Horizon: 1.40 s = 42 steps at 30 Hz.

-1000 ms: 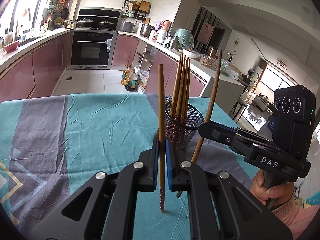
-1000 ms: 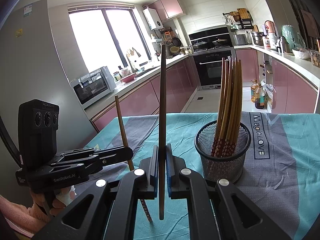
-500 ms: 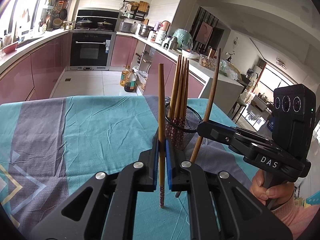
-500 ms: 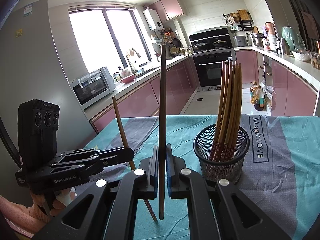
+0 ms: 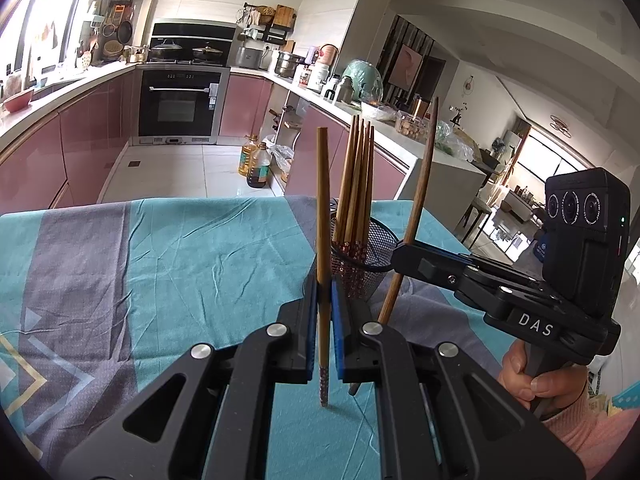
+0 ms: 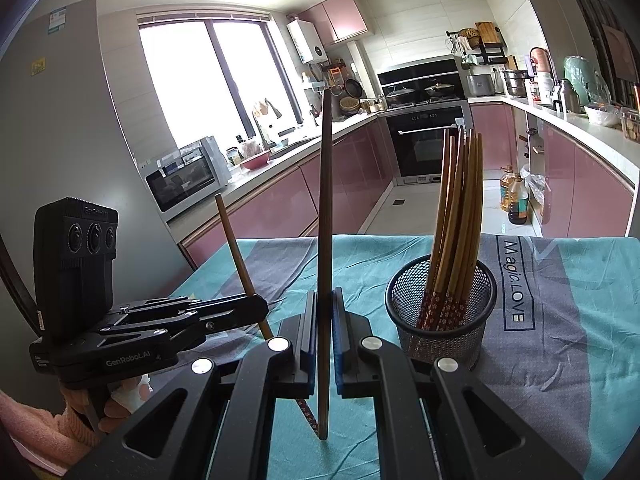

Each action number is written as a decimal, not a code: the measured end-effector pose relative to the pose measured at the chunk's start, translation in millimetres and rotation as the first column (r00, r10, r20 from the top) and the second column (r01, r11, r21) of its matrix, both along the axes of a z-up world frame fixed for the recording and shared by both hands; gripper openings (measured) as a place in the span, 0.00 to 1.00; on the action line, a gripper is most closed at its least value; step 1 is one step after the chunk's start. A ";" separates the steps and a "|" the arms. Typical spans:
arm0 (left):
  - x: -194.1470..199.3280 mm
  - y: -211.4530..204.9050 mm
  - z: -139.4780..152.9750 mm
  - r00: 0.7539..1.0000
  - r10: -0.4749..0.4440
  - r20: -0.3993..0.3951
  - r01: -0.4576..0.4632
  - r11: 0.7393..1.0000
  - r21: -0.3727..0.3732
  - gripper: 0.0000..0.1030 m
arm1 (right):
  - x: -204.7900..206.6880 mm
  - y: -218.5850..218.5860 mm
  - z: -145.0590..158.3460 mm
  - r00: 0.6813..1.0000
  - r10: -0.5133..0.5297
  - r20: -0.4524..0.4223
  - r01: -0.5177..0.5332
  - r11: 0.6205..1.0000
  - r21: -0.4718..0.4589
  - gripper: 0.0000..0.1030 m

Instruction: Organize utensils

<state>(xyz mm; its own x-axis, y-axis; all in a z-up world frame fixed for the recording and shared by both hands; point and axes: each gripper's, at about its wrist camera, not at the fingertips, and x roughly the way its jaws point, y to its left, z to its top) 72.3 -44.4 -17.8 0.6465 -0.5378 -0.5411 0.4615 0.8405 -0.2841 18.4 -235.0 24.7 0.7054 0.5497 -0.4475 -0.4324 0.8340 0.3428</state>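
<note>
My left gripper [image 5: 324,312] is shut on a light wooden chopstick [image 5: 322,200] that stands upright, patterned end down just above the cloth. Close behind it is a black mesh holder [image 5: 376,248] with several chopsticks [image 5: 358,184] standing in it. To the right, my right gripper [image 5: 402,256] pinches a darker chopstick [image 5: 424,172] that leans slightly. In the right wrist view, the right gripper [image 6: 324,320] is shut on that dark chopstick [image 6: 326,200], with the holder [image 6: 444,332] to its right. The left gripper [image 6: 258,306] and its chopstick [image 6: 234,240] are on the left.
A teal and grey tablecloth [image 6: 580,340] covers the table, whose far edge drops to the kitchen floor. A hand [image 5: 536,380] in a pink sleeve grips the right tool's handle. Pink cabinets and an oven [image 5: 180,108] stand far behind.
</note>
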 end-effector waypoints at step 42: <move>3.1 -0.5 16.3 0.999 -0.013 0.031 0.013 1.000 0.006 0.07 | 7.4 -2.3 2.8 1.000 -0.020 0.012 0.020 1.000 0.000 0.06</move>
<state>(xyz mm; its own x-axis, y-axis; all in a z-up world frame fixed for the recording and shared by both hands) 75.4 -44.9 -1.4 0.6560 -0.5431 -0.5241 0.4807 0.8360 -0.2646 25.8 -237.3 27.5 0.7216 0.5353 -0.4391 -0.4196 0.8426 0.3376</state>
